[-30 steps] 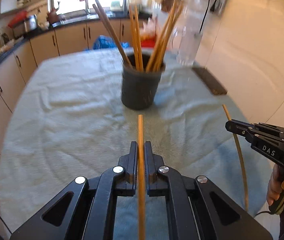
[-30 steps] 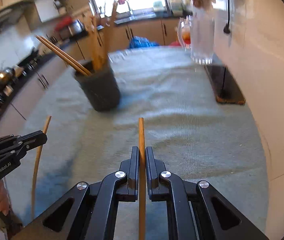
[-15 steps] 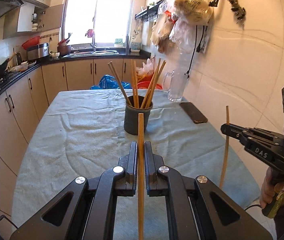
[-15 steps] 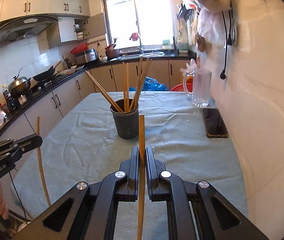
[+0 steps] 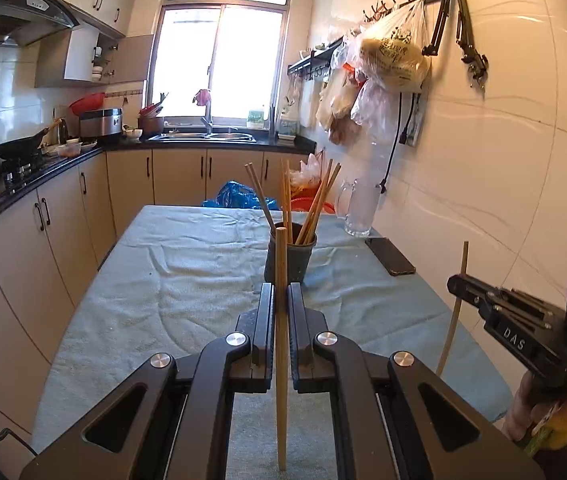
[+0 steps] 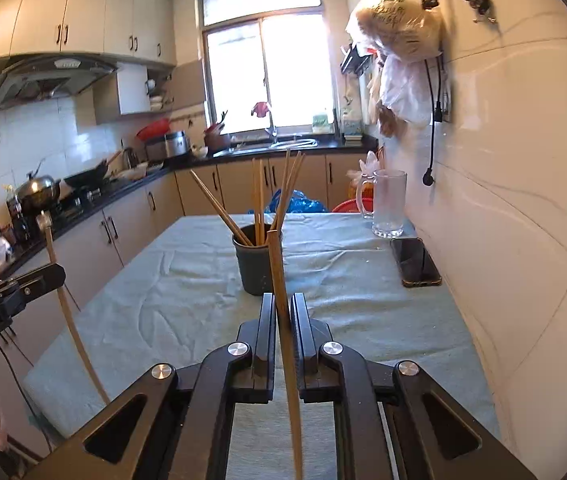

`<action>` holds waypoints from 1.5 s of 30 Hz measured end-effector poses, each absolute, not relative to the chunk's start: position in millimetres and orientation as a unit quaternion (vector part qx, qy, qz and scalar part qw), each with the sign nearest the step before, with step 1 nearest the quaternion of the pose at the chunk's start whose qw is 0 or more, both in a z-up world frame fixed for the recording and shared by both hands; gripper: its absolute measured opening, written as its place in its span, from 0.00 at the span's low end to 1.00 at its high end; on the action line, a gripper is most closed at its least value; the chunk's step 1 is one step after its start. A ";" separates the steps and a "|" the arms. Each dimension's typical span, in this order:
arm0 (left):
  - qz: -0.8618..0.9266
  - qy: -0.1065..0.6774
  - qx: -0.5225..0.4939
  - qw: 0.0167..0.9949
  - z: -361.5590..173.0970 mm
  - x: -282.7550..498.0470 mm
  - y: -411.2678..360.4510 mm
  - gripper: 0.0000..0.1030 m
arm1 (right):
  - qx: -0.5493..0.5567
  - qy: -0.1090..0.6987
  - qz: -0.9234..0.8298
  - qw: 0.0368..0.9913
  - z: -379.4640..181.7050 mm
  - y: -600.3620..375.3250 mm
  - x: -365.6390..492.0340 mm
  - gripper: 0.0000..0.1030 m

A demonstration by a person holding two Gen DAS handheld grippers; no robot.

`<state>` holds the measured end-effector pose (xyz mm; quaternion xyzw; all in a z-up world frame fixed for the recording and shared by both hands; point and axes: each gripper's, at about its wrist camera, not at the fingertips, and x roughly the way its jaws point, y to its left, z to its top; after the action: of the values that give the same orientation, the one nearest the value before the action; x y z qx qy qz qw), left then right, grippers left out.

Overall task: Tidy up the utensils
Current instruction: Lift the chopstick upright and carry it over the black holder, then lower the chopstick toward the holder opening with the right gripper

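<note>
A dark grey holder cup (image 5: pixel 298 261) with several wooden chopsticks (image 5: pixel 312 204) stands mid-table on the pale blue cloth (image 5: pixel 187 272); it also shows in the right wrist view (image 6: pixel 252 268). My left gripper (image 5: pixel 280 292) is shut on one wooden chopstick (image 5: pixel 281 344), held upright before the cup. My right gripper (image 6: pixel 283 302) is shut on another chopstick (image 6: pixel 285 336), upright too. Each gripper shows in the other's view: the right one (image 5: pixel 459 283) with its chopstick (image 5: pixel 453 312), the left one (image 6: pixel 49 274) with its chopstick (image 6: pixel 68 312).
A glass mug (image 6: pixel 387 204) and a dark phone (image 6: pixel 414 256) lie by the tiled right wall. Bags (image 5: pixel 393 56) hang above them. Kitchen counters with pans (image 6: pixel 83 178) run along the left and a sink (image 5: pixel 203 135) is under the far window.
Both grippers have tilted up and pulled back from the table, each still holding its chopstick; the cup now looks farther away and the whole kitchen is in view.
</note>
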<state>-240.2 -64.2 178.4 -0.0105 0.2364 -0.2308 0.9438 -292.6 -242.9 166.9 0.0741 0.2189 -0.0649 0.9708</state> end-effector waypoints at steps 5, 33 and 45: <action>-0.235 0.236 -0.022 0.943 182.7 -242.6 -59.5 0.05 | 0.104 0.197 -0.067 0.973 170.0 -239.3 -305.9 0.09; -0.204 0.253 -0.033 0.945 201.8 -188.4 -55.1 0.05 | 0.121 0.200 -0.048 0.971 190.8 -239.6 -267.2 0.07; -0.155 0.284 -0.012 0.946 205.1 -156.4 -68.8 0.05 | 0.133 0.205 -0.040 0.969 191.5 -253.8 -243.8 0.07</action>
<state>-156.4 -68.8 205.1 -0.0119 0.2841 -0.1553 0.9461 -243.8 -253.8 191.5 0.1330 0.2050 -0.0401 0.9689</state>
